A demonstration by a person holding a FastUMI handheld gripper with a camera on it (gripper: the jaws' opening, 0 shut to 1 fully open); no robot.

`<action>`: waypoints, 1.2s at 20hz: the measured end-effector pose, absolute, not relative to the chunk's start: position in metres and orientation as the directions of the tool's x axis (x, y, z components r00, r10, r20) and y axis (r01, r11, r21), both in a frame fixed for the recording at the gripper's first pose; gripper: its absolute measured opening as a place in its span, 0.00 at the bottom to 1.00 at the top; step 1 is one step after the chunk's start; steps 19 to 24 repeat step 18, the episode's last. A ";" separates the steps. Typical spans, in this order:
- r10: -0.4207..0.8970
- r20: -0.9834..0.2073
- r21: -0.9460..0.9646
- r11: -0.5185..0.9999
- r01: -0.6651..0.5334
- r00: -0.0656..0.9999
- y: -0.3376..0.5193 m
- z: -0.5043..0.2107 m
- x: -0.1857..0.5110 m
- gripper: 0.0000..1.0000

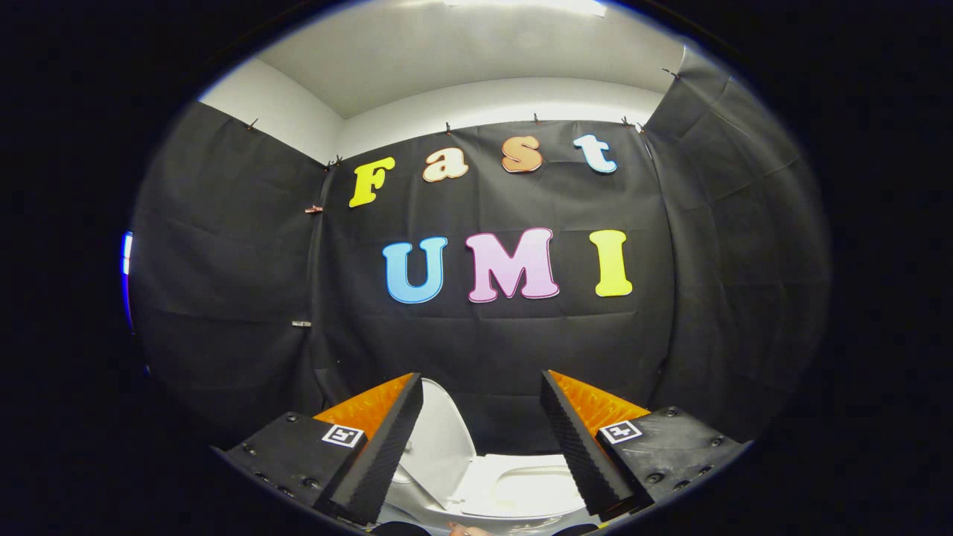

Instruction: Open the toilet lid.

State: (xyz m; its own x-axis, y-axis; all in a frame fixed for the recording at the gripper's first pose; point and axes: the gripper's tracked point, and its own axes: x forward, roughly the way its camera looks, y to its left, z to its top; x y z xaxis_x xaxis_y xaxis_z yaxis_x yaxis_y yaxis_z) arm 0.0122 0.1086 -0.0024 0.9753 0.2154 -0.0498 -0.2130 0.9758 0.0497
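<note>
White plastic, the toilet lid (439,439) stands raised on its long axis just beyond my left finger, the seat (521,487) lying low between my gripper's (482,447) wide-parted, empty fingers, so I judge it opened.

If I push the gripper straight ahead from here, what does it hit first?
Probably the black cloth wall. The gripper is open and holds nothing. The raised toilet lid and bowl sit lower, between the fingers, likely under that line; depth is unclear.

One toilet (521,487), one raised toilet lid (439,439), two spread fingers (372,454).
</note>
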 end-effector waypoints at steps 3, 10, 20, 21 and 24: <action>0.218 -0.045 0.049 0.975 -0.216 0.975 0.111 0.000 0.013 0.99; 0.215 -0.027 0.036 0.976 -0.214 0.976 0.111 0.007 0.015 0.99; 0.214 -0.021 0.044 0.976 -0.212 0.977 0.111 0.010 0.014 0.99; 0.214 -0.021 0.044 0.976 -0.212 0.977 0.111 0.010 0.014 0.99; 0.214 -0.021 0.044 0.976 -0.212 0.977 0.111 0.010 0.014 0.99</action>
